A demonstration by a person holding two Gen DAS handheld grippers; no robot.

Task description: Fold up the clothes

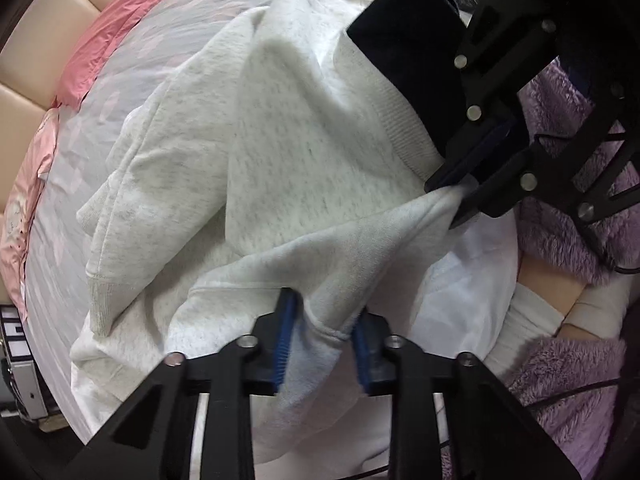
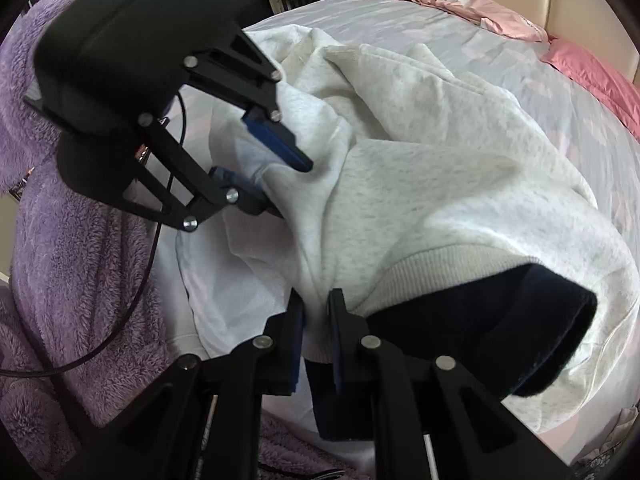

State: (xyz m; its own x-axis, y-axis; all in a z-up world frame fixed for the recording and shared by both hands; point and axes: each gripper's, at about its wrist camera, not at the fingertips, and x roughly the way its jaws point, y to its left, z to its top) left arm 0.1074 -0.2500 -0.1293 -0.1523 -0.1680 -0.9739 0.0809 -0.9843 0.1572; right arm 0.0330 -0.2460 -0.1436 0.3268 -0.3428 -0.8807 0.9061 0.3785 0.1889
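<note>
Bedroom setting: pale lilac bedsheet [image 1: 80, 128] on a bed, serving as the work surface; all positions below are given relative to the sweatshirt.

Item 1. Left gripper [image 1: 324, 340], nearest in the left wrist view, black frame with blue pads [image 1: 285, 340]. Jaws drawn in and clamped on a bunched fold at the sweatshirt's near edge.

Item 2. Right gripper [image 2: 316, 320], nearest in the right wrist view. Jaws nearly together, pinching a gathered fold of the sweatshirt just beside its ribbed band [image 2: 432, 276].

Item 3. Light grey heathered sweatshirt [image 1: 280, 140], crumpled on the sheet, its near edge lifted between the two grippers. A dark navy lining or inner garment [image 2: 500, 328] shows inside the ribbed opening; which of the two cannot be told.

Item 4. White cloth [image 2: 236, 280], lying under the sweatshirt's near edge.

Item 5. Purple fleece sleeve [image 1: 560, 368] of the person, on the near side of the sweatshirt.

Item 6. Pink quilt [image 2: 592, 76], beyond the sweatshirt along the far side of the sheet.

Item 7. Beige padded headboard [image 1: 52, 20], behind the quilt, farthest off.
</note>
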